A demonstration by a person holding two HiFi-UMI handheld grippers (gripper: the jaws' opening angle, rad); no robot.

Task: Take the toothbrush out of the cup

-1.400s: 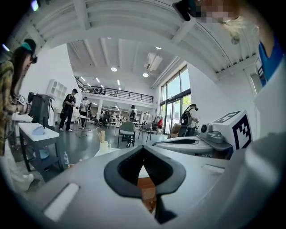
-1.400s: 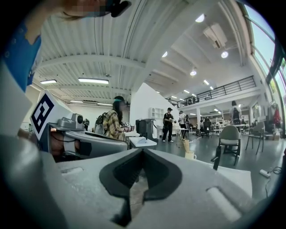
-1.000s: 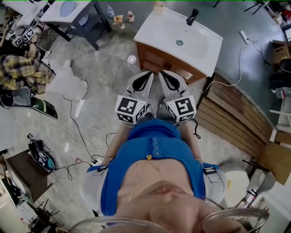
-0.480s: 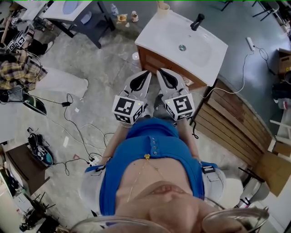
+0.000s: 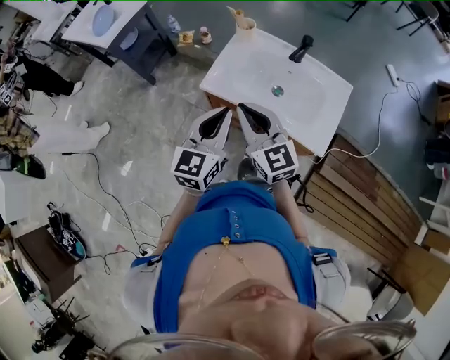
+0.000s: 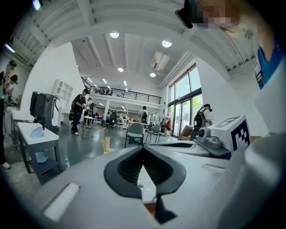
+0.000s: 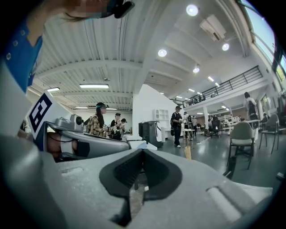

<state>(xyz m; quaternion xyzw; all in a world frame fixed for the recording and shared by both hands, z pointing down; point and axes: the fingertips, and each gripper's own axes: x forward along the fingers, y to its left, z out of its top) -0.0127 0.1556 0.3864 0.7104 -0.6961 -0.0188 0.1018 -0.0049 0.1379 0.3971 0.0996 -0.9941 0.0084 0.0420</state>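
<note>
1. Left gripper (image 5: 226, 117): jaws pressed together at the tips, nothing between them. Right gripper (image 5: 245, 113): the same, closed on nothing. Both are held side by side close to the body, with their tips over the near edge of the washstand (image 5: 323, 112).
2. Cup (image 5: 245, 27) stands at the washstand's far left corner, right by the edge. Toothbrush (image 5: 233, 13) is in it, leaning out to the left. Both are well apart from either gripper. Tap (image 5: 302, 48) is at the far edge and the basin lies between.
3. Risks, as I judge them:
   - The cup is at a corner, so a sideways nudge on the way in could tip it or push it off the edge.
   - If the jaws stay closed on arrival, they would knock the brush rather than take it.
   - The handle is thin and tilted, so an off-centre pinch may let it twist or slip.
   - A one-sided pull could drag the cup up with the brush (steadying the cup with the other gripper would help).
4. Versus one second ago:
   - The washstand sits lower and nearer in the head view.
   - The gripper tips, then over the floor short of it, now overlap its near edge.
   - The cup, then at the top edge of the picture, now shows whole.
   - Jaws are unchanged.
</note>
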